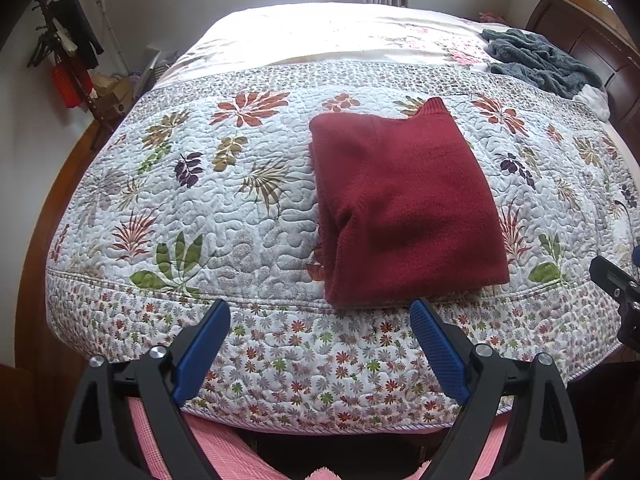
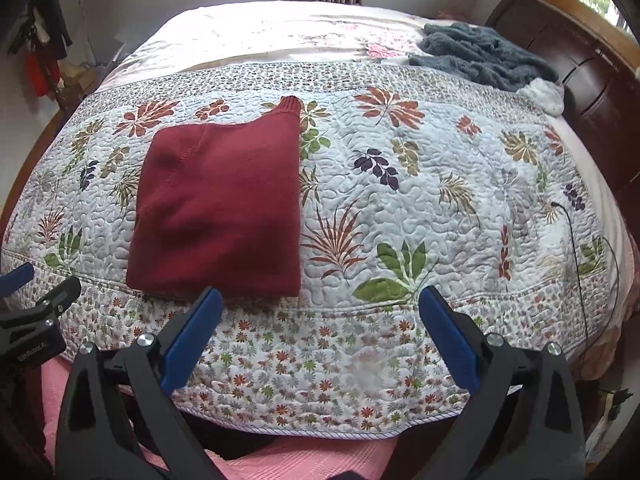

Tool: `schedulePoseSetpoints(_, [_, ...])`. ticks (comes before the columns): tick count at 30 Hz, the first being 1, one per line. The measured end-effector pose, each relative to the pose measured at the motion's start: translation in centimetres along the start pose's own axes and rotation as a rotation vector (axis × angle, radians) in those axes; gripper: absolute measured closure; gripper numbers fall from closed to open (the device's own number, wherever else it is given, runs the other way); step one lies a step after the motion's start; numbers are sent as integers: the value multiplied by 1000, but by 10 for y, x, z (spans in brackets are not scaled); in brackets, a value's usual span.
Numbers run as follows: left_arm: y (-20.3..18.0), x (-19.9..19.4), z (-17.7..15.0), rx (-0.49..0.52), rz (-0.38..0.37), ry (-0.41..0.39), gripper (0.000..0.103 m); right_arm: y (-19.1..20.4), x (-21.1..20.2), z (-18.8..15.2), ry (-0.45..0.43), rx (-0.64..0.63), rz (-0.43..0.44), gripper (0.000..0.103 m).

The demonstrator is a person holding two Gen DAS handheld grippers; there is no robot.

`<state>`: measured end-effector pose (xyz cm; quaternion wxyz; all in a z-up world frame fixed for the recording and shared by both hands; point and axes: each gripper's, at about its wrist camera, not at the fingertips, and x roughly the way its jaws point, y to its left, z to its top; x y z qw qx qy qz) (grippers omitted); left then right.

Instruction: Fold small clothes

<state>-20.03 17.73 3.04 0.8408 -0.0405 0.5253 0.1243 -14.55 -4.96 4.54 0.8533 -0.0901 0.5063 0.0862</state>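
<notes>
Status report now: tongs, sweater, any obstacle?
Left tongs open, right tongs open, both empty. Red sweater folded on quilt. Nothing in the way.

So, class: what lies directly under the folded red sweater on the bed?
The red sweater rests on the floral quilt, whose leaf prints show all around it. The patch of quilt beneath it, and the sweater's own inner folded layers, are covered and cannot be seen.

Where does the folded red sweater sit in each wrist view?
Left wrist: folded red sweater right of centre, beyond the open fingers.
Right wrist: folded red sweater left of centre.
Shared landmark: grey-blue fleece by the headboard, upper right in both.
</notes>
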Motion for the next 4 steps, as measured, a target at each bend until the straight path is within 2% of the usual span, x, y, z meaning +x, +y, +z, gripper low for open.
schedulePoseSetpoints(4, [0,1,1,-4,-2,-1,11,-2,2,0,9,13,12,5])
